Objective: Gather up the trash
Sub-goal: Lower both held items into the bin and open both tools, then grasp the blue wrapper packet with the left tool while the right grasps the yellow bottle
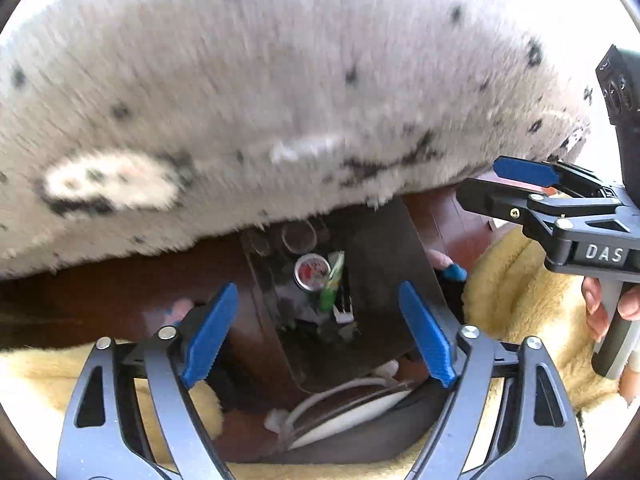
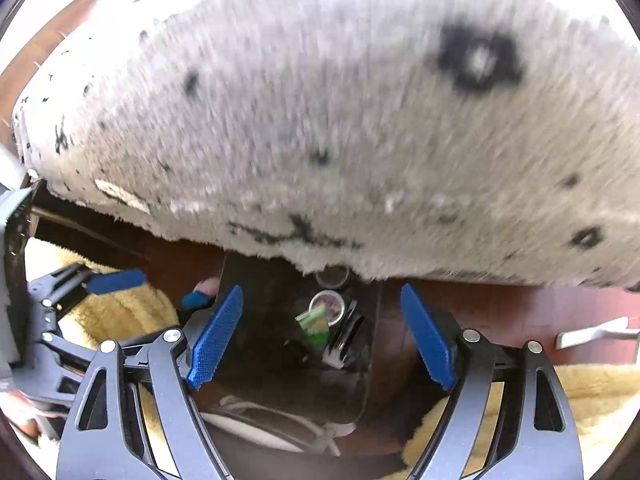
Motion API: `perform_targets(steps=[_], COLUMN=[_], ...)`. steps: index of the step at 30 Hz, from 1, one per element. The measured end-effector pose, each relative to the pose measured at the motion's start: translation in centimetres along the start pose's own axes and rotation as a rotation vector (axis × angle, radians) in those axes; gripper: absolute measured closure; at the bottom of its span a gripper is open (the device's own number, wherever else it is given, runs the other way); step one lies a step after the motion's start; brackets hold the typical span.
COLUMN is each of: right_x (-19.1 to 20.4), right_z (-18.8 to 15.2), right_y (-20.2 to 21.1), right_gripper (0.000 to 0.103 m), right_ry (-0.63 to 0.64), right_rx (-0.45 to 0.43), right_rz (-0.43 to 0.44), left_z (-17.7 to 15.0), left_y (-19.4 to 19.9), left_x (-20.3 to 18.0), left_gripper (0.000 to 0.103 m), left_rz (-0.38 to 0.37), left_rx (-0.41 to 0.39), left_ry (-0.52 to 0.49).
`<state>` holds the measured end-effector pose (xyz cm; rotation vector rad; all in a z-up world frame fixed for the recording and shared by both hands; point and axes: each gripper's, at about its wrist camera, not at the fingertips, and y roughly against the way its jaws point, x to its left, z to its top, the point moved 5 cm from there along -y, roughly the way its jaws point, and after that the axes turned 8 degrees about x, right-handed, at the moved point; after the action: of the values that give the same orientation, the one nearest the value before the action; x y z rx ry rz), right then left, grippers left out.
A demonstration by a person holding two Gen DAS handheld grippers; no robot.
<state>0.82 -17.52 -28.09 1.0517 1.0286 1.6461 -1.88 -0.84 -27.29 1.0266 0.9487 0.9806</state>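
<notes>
My left gripper (image 1: 318, 332) and right gripper (image 2: 322, 334) both hang spread and empty over the dark bin (image 2: 256, 372) holding a green wrapper (image 2: 314, 322) beneath the fluffy white black-spotted rug (image 2: 320, 120).

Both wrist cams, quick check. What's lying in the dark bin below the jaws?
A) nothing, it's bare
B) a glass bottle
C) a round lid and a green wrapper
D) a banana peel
C: the dark bin holds a round lid with a green wrapper beside it, seen from both wrists; no bottle or peel shows.
</notes>
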Motion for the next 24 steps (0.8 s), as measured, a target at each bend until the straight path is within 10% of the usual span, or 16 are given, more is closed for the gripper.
perform_targets(steps=[13, 24], right_x=[-2.6, -4.5], right_z=[7.0, 17.2], right_y=[12.5, 17.1], right_gripper=[0.017, 0.013], right_ry=[0.03, 0.015], right_rx=[-0.338, -0.491], right_rz=[-0.163, -0.315], left_z=[6.4, 18.5], left_y=[11.6, 16.1], left_x=[3.7, 10.5], left_gripper=[0.018, 0.018], left_rz=[0.113, 0.264], left_rx=[-0.256, -0.362], left_ry=[0.009, 0.082])
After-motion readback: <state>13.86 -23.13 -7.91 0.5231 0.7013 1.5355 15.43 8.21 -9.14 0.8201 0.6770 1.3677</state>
